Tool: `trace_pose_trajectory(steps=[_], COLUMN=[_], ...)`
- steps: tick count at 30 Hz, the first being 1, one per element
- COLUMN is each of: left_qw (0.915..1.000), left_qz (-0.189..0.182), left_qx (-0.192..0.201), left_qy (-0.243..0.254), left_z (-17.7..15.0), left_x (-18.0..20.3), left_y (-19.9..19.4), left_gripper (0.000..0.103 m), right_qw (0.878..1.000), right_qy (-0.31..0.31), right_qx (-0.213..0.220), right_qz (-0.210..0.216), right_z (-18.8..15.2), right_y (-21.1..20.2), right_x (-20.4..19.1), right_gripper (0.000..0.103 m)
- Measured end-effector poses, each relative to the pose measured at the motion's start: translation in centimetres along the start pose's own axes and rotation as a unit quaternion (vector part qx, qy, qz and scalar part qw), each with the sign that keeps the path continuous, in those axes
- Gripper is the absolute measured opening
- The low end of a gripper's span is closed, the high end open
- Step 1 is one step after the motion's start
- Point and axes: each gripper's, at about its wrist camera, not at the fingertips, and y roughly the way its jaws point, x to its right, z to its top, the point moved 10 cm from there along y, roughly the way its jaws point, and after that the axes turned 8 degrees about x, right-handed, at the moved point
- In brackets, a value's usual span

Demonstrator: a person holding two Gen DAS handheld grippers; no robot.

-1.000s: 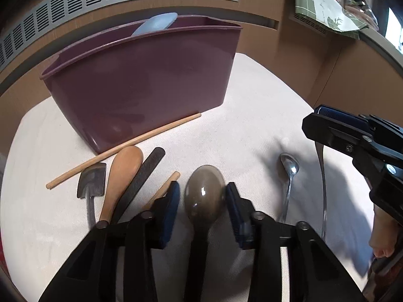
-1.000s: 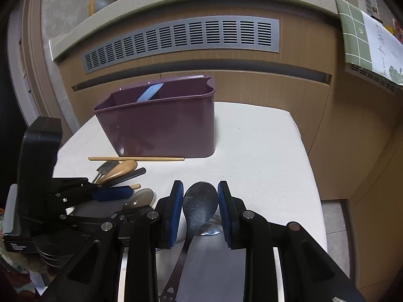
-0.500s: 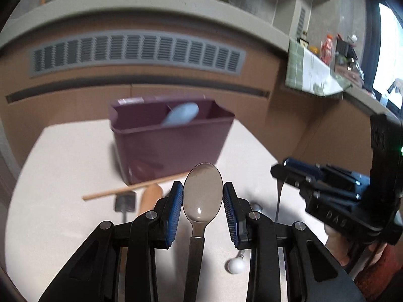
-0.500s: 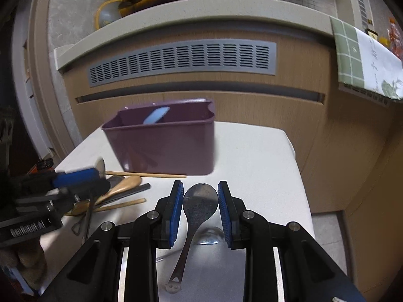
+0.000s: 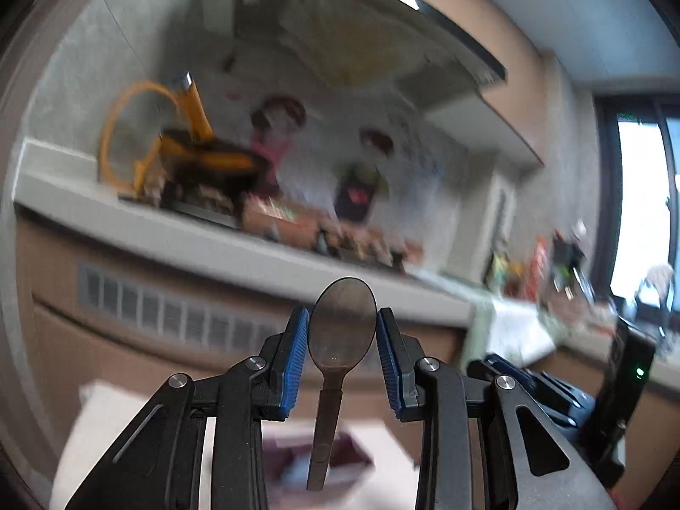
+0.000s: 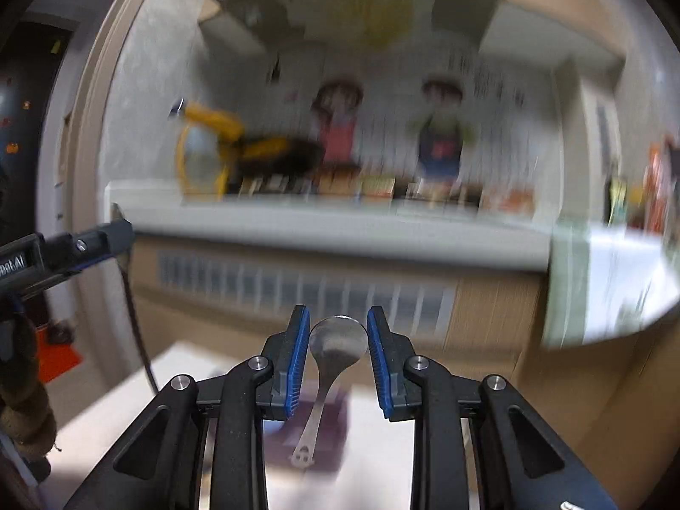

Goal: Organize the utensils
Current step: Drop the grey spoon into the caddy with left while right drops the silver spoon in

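Note:
My left gripper is shut on a dark brown spoon, bowl up between the blue pads, handle hanging down over the blurred purple bin far below. My right gripper is shut on a silver metal spoon, bowl up, its handle hanging down over the same purple bin. Both grippers are raised high and tilted upward. The right gripper also shows in the left wrist view, and the left gripper in the right wrist view. The other utensils on the table are out of view.
The white table lies below. Behind it stands a wooden counter front with a grey vent grille. The counter top carries a yellow hose and small items. Both views are motion-blurred.
Both grippers have lifted their spoons off the table and swung upward. The bin has dropped to the bottom of both views and the table utensils have left view.

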Motion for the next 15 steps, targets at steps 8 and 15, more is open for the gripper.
trace_pose_trajectory(steps=[8,15], left_qw=[0.9986,0.9907], left_qz=[0.038,0.035], left_qx=[-0.007,-0.114], left_qy=[-0.037,-0.066], left_z=[-3.9,-12.4], left_x=[-4.8,-6.9], left_y=[6.0,9.4], left_gripper=[0.034,0.040], right_qw=[0.998,0.975], right_qy=[0.010,0.034], right_qx=[-0.058,-0.195], right_qz=[-0.007,0.103], right_z=[-3.7,-12.0], right_y=[7.1,10.8], right_x=[-0.9,-3.7], right_gripper=[0.025,0.026])
